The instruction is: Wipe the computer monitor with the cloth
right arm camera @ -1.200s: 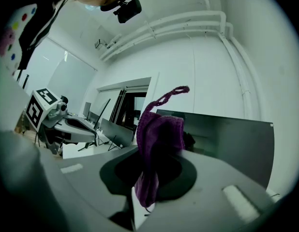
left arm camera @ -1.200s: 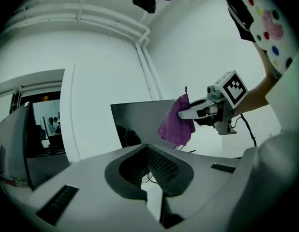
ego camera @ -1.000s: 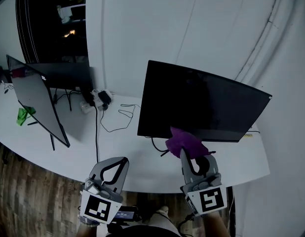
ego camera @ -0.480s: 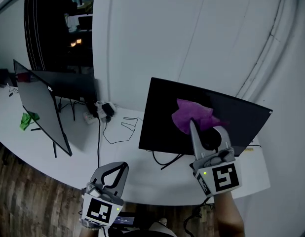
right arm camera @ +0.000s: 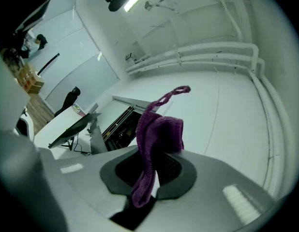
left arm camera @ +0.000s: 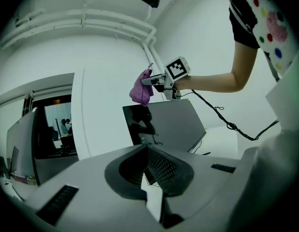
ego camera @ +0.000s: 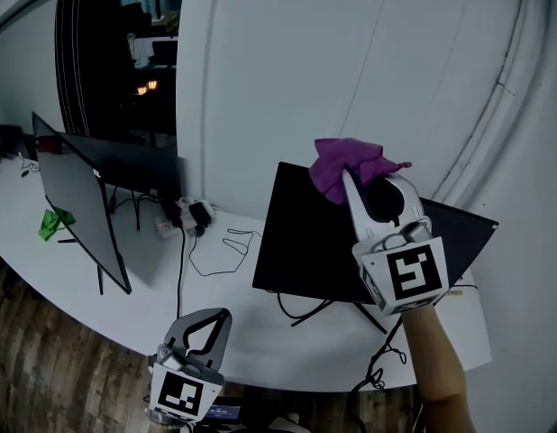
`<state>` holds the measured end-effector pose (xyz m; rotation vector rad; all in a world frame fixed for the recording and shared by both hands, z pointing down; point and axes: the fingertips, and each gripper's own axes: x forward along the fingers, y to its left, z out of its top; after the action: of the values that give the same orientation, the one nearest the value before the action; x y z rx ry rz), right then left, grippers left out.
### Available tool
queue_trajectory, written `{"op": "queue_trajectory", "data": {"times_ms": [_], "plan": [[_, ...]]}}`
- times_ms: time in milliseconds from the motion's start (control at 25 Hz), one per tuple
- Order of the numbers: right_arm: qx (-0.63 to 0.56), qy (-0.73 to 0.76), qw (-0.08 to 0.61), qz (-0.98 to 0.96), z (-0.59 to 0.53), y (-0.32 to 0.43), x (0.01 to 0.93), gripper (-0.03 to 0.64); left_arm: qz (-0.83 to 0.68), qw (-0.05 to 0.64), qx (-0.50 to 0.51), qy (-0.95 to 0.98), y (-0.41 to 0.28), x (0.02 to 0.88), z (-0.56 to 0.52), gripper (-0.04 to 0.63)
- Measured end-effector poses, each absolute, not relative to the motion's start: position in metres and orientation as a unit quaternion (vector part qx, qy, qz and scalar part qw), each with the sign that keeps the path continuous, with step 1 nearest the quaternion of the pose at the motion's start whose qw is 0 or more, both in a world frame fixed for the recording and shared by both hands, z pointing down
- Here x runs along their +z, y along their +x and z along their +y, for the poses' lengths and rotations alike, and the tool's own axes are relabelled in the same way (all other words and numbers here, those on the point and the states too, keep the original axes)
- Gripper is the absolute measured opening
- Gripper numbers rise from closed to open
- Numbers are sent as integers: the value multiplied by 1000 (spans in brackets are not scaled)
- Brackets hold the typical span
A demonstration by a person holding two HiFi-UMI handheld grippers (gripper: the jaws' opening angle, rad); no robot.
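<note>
The black computer monitor (ego camera: 319, 242) stands on the white table (ego camera: 143, 278), its screen facing me. My right gripper (ego camera: 351, 180) is raised at the monitor's top edge, left of middle, shut on a bunched purple cloth (ego camera: 347, 166). In the right gripper view the cloth (right arm camera: 159, 132) hangs out from between the closed jaws of that gripper (right arm camera: 152, 173). My left gripper (ego camera: 223, 314) stays low near the table's front edge, shut with nothing in it. The left gripper view shows its jaws (left arm camera: 148, 170) closed, and beyond them the monitor (left arm camera: 171, 124) with the cloth (left arm camera: 141, 88) at its top.
A second monitor (ego camera: 76, 197) stands at the left with a green thing (ego camera: 51, 222) beside it. A power strip (ego camera: 184, 213) and loose cables (ego camera: 215, 237) lie between the monitors. A white wall rises behind, and wood floor (ego camera: 44, 377) lies below the table edge.
My right gripper has carried the purple cloth up the screen from the monitor's bottom edge to its top edge. The left gripper has stayed low and shut.
</note>
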<state>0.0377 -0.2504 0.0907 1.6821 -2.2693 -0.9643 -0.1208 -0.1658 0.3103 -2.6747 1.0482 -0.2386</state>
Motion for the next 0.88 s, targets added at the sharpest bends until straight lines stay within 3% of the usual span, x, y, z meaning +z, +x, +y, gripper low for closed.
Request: {"op": "queue_trajectory", "data": {"times_ms": [360, 880], "plan": [[-358, 543, 126, -749, -300, 28, 71, 58, 390, 137, -87, -906, -129, 306, -164, 5], [-426, 470, 255, -729, -339, 1, 111, 58, 417, 129, -96, -895, -137, 310, -153, 5]]}}
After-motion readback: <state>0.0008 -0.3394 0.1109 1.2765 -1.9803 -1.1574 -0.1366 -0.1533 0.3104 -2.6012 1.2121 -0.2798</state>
